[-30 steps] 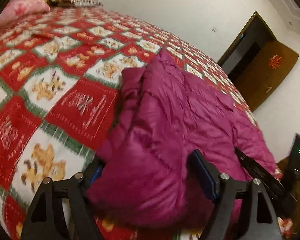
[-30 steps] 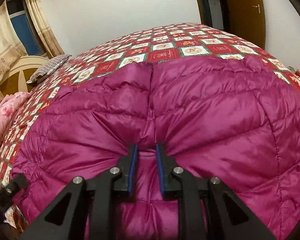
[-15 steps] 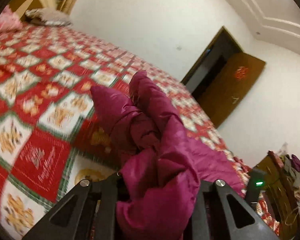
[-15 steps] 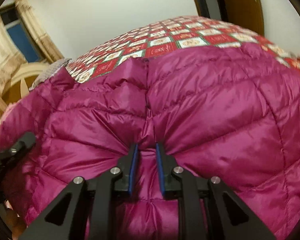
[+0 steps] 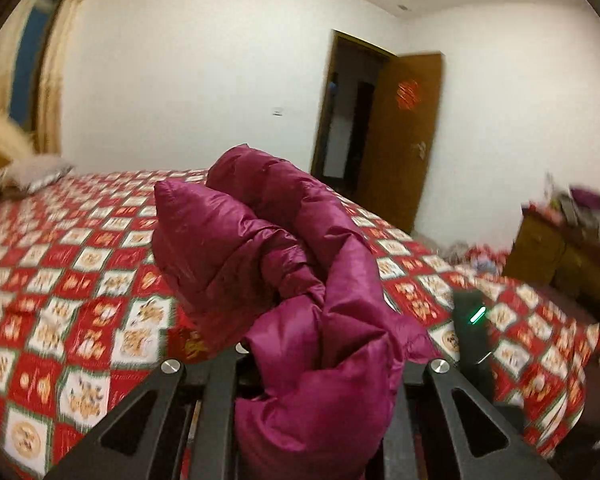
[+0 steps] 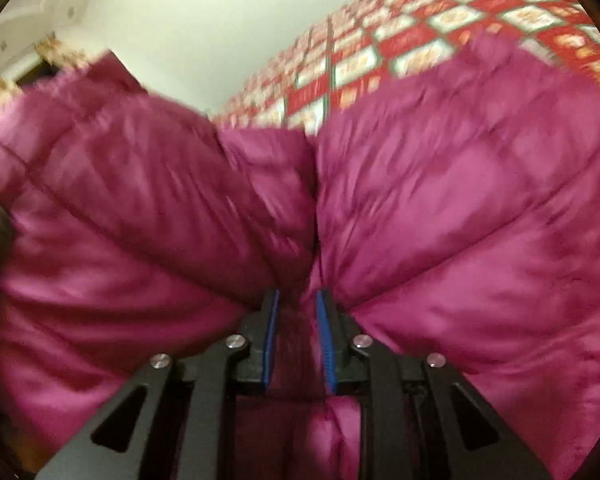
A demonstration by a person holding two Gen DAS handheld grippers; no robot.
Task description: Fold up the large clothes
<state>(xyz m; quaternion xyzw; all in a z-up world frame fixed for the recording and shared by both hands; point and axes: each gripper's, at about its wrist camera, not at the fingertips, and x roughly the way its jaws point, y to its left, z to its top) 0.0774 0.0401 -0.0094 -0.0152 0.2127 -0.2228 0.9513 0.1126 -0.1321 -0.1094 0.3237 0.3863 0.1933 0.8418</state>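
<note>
gripping puffy magenta jacket (image 6: 440, 208) in both: left gripper (image 5: 320, 376) lower centre, right gripper (image 6: 296, 332) pinching seam; slick fabric slipping likely.

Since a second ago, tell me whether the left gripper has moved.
Yes. The left gripper has lifted, carrying the jacket up off the bedspread; the door now sits level in its view.

Jacket (image 5: 300, 280) above bedspread (image 5: 80, 280), door (image 5: 404, 140) behind.
</note>
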